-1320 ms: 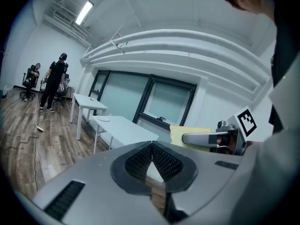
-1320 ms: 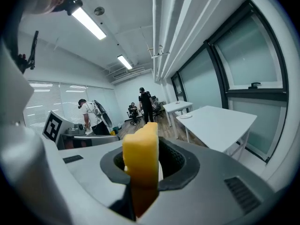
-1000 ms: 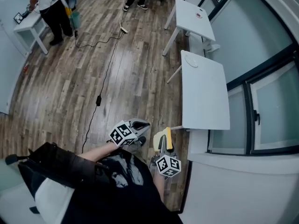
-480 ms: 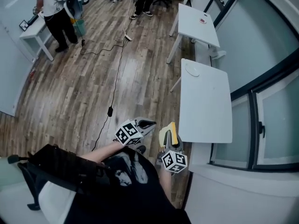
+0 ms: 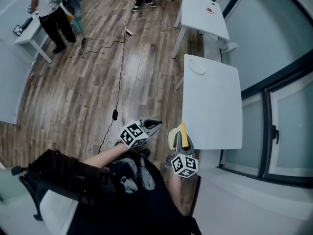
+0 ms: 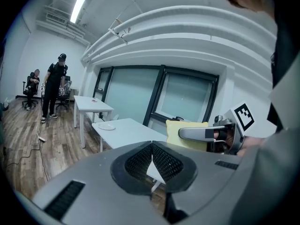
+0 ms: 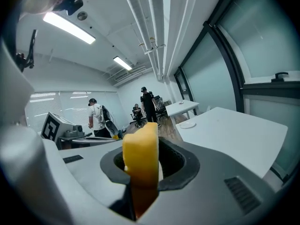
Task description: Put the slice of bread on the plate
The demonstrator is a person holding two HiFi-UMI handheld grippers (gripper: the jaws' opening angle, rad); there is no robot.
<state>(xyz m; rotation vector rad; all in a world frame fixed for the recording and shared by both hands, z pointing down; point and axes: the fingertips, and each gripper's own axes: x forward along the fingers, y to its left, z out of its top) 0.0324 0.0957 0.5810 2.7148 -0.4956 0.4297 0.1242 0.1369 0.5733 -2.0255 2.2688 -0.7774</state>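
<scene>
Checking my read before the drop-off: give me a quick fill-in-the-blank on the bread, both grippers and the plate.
The right gripper is shut on the slice of bread, which is ___ in colour.
The left gripper has its jaws together and holds ___.
The plate lies on the white table, at the end ___ from the person.
Missing words: yellow; nothing; farthest.

Plate [image 5: 197, 67] on table [image 5: 217, 112] far corner; bread slice [image 5: 173, 138] in right gripper [image 5: 182, 140] before table; left gripper [image 5: 156, 124] leftward.
</scene>
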